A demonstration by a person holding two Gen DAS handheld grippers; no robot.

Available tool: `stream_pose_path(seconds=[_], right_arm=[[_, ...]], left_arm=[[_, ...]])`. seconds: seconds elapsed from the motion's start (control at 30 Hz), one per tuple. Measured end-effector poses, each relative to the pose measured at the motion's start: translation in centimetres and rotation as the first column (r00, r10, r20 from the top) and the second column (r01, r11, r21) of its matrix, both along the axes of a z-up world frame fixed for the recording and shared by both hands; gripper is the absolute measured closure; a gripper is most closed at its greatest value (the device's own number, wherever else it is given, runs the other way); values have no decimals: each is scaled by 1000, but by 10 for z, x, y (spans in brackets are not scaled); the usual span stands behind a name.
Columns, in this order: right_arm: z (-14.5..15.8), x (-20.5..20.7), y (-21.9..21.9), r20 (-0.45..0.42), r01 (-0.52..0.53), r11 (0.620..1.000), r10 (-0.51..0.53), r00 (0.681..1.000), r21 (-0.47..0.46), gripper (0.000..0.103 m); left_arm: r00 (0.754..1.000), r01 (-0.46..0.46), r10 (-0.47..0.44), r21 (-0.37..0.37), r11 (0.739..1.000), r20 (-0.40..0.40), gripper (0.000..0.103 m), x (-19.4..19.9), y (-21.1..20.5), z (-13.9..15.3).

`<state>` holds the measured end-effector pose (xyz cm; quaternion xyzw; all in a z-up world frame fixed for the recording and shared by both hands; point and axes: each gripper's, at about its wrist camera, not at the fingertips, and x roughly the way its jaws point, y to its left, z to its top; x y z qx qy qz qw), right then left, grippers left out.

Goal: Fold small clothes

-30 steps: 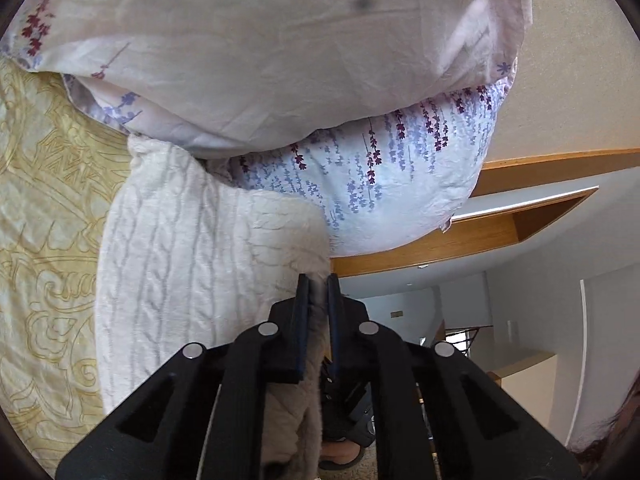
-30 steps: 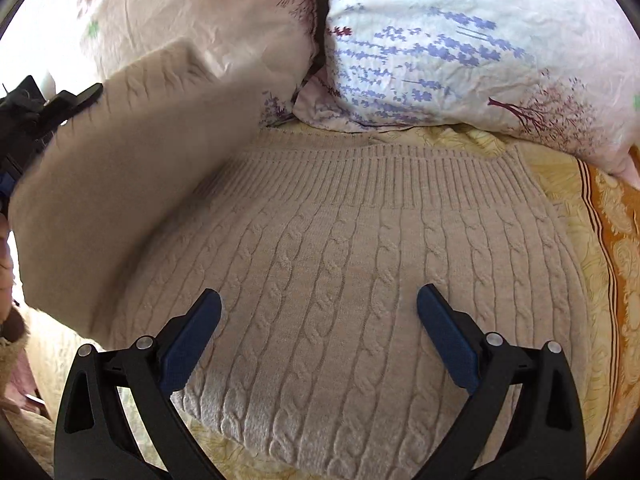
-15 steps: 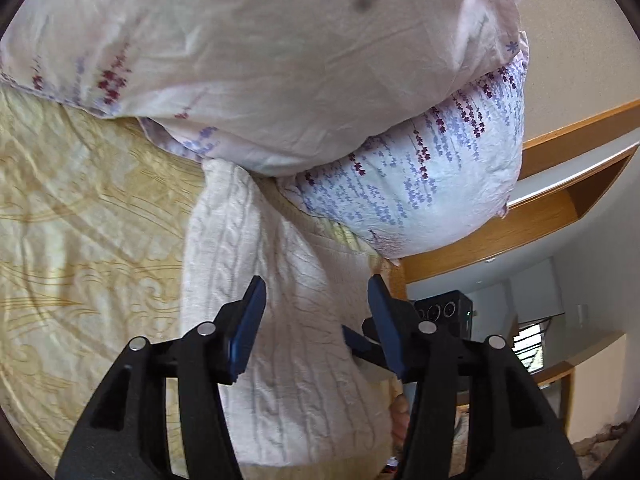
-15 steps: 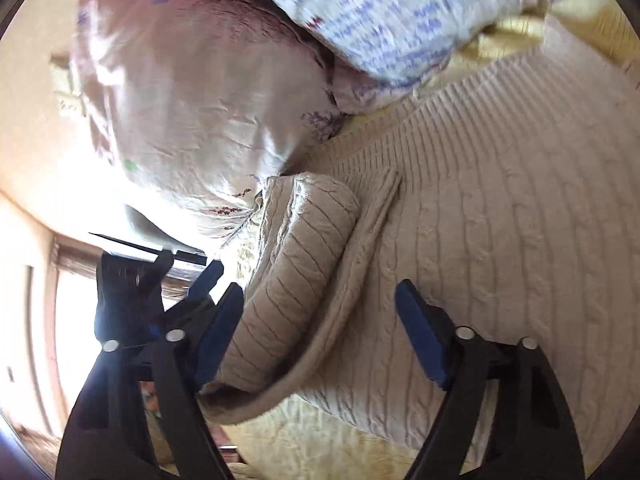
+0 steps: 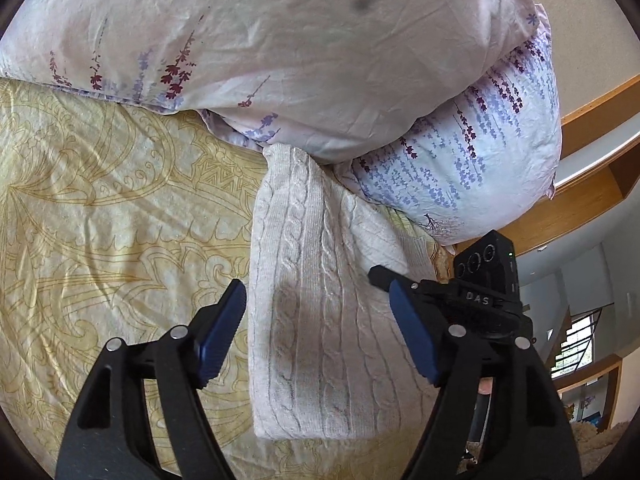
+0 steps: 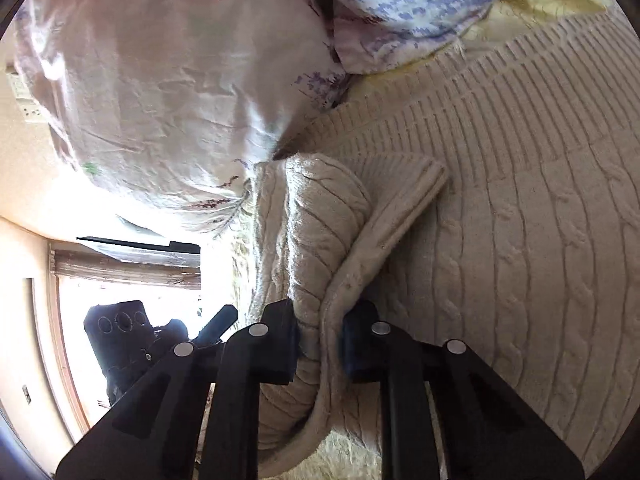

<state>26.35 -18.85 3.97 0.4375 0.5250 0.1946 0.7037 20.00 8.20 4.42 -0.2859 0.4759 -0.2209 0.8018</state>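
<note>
Since the earlier frame the two grippers have swapped roles. Left gripper, then clamped on a raised flap of the sweater, now has its jaws apart and opening; the knit lies under the gap, neither pad pressing it. Right gripper, then wide open over the flat knit, is now closing, and its pads pinch a thick bunched fold of the sweater. The flap that was held up in the air now lies turned over onto the body of the garment.

Position: sweater lies on the bed, its far end tucked against the pillows at the head of the bed. In the left view it reads as a long narrow panel; in the right view the folded-over part sits as a rounded roll on the broad ribbed body.

Step in hand, as we judge it: handover after the first lengthwise fold, the right gripper taking up the doubled edge.

Next move calls for: carrying that pinched edge across without dragging the lower layer, then laying it flat. Left gripper is free to pin the panel. Risk: the bulky roll slipping out of the pads.
</note>
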Motion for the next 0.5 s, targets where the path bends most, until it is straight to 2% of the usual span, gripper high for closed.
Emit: stream_pose_path(seconds=[0.2, 0.37, 0.5], right_arm=[[41, -6, -17, 133, 60, 998, -63, 989, 22, 88], [57, -22, -47, 172, 137, 989, -143, 975, 49, 88], [67, -34, -83, 195, 220, 975, -222, 956, 31, 88]], left_arm=[[1000, -6, 6, -5, 1000, -11, 25, 0, 2, -3], [1000, 1, -1, -9, 1000, -17, 24, -2, 0, -5], [1000, 8, -8, -8, 1000, -25, 24, -3, -3, -7]])
